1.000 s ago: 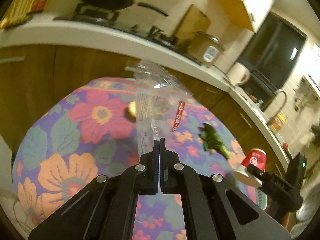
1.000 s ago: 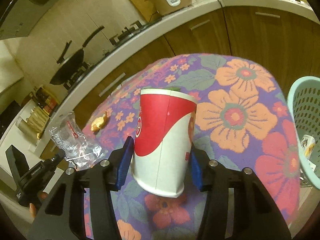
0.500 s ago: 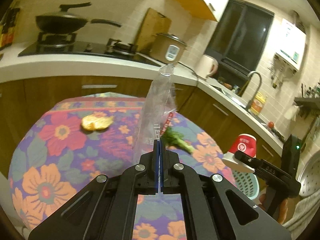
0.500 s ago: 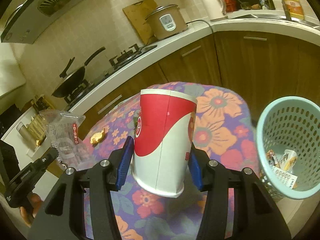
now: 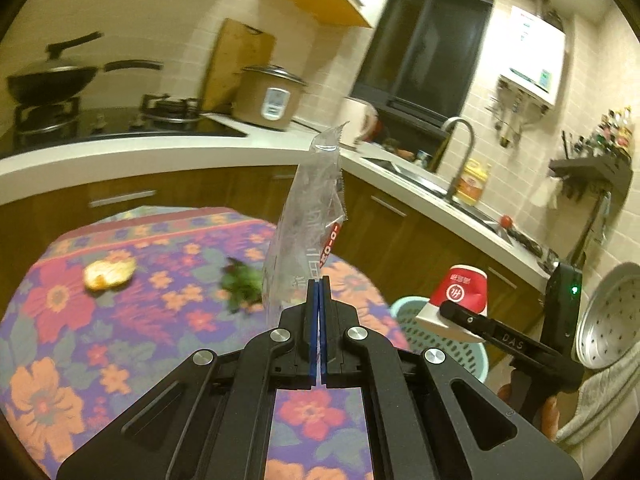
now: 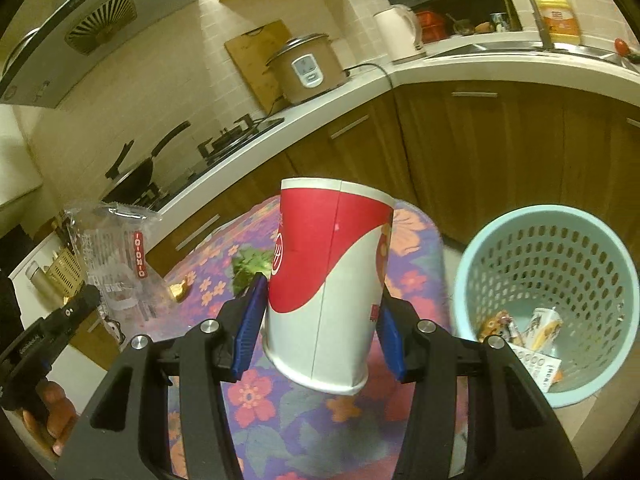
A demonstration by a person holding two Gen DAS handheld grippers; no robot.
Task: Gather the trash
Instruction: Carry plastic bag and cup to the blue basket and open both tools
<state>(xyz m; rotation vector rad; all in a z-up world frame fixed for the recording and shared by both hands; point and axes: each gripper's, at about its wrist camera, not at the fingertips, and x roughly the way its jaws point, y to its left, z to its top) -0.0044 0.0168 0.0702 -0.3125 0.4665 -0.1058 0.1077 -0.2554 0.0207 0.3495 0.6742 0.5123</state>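
Observation:
My left gripper [image 5: 319,300] is shut on a clear plastic bag [image 5: 310,224] with a red label, held up above the flowered table [image 5: 120,340]. The same bag [image 6: 114,256] appears at the left of the right wrist view. My right gripper [image 6: 320,304] is shut on a red-and-white paper cup [image 6: 328,280], upright between the blue pads; the cup [image 5: 460,294] also shows over the basket in the left wrist view. A light blue perforated basket [image 6: 560,292] with some wrappers inside stands right of the table. A green leafy scrap [image 5: 242,286] and a yellowish food piece [image 5: 108,274] lie on the table.
Brown cabinets and a white counter [image 5: 160,152] curve behind the table, bearing a wok [image 5: 52,80], a rice cooker [image 5: 268,98] and a sink tap [image 5: 460,136]. A perforated metal pan [image 5: 612,320] hangs at the far right. A hand [image 6: 56,412] grips the left tool.
The left gripper has risen and swung right with the bag, rolling level. The right gripper has carried the cup rightward, bringing the basket fully into its view.

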